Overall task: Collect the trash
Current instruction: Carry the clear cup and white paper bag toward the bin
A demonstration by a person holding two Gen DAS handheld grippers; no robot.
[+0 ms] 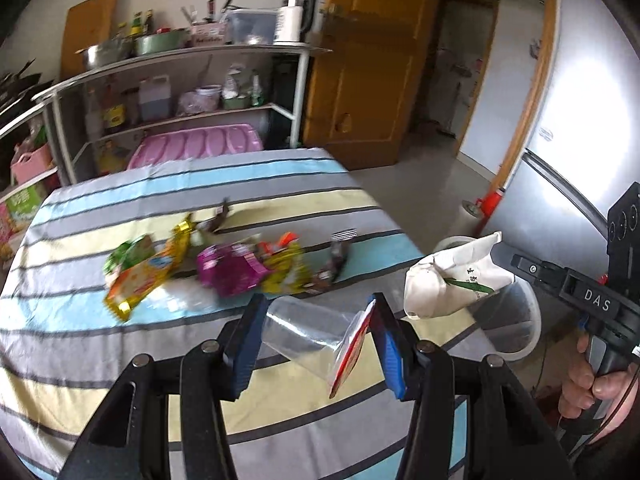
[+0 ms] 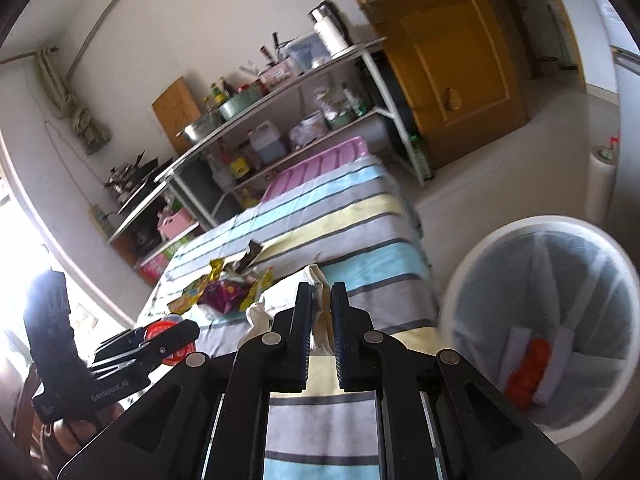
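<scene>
My left gripper [image 1: 316, 316] is shut on a clear plastic cup [image 1: 304, 330] with a red-and-white lid, held above the striped table [image 1: 120, 360]. My right gripper [image 2: 321, 304] is shut on a crumpled white paper cup [image 2: 318, 280]; in the left wrist view that cup [image 1: 452, 280] hangs off the table's right edge, over the white trash bin [image 1: 516, 320]. The bin [image 2: 540, 312] has a pale liner and something orange inside. Several snack wrappers [image 1: 208, 268] lie in a heap mid-table, also seen in the right wrist view [image 2: 224, 288].
A metal shelf rack [image 1: 180, 92] with pots, bottles and a kettle stands behind the table. A pink tub [image 1: 196, 146] sits beside the table's far edge. A wooden door [image 1: 368, 60] and a grey fridge [image 1: 568, 120] are to the right.
</scene>
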